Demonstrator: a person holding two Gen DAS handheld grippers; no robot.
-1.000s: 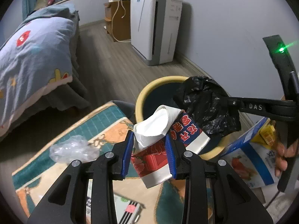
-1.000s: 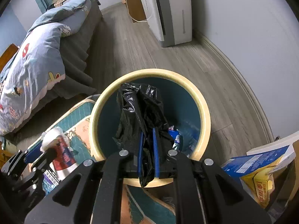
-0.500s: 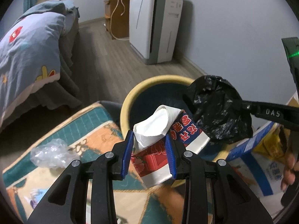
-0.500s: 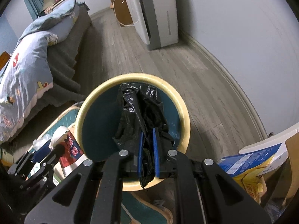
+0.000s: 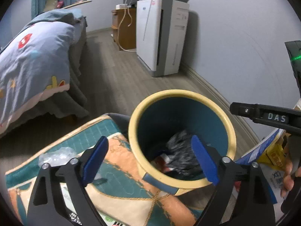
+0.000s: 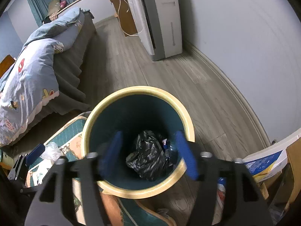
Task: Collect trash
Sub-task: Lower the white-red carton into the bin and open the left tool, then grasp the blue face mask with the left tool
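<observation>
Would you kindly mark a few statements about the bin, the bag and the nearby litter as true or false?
1. The black bag lies inside the bin. True.
2. The right tongs grip the black bag. False: their jaws are opening, nothing pinched between them.
3. A crumpled clear plastic wrapper lies on the patterned mat. True.
4. The left tongs hold a paper cup. False: their jaws are opening, holding nothing.
5. The bin's rim is red. False: it is pale yellow.

Pale grey walls (image 6: 235, 28) meet a grey wood-plank floor (image 6: 131, 66), with a bed (image 5: 33, 56) under a blue quilt, a white appliance (image 5: 161, 33), and a wooden cabinet (image 5: 124, 30).
</observation>
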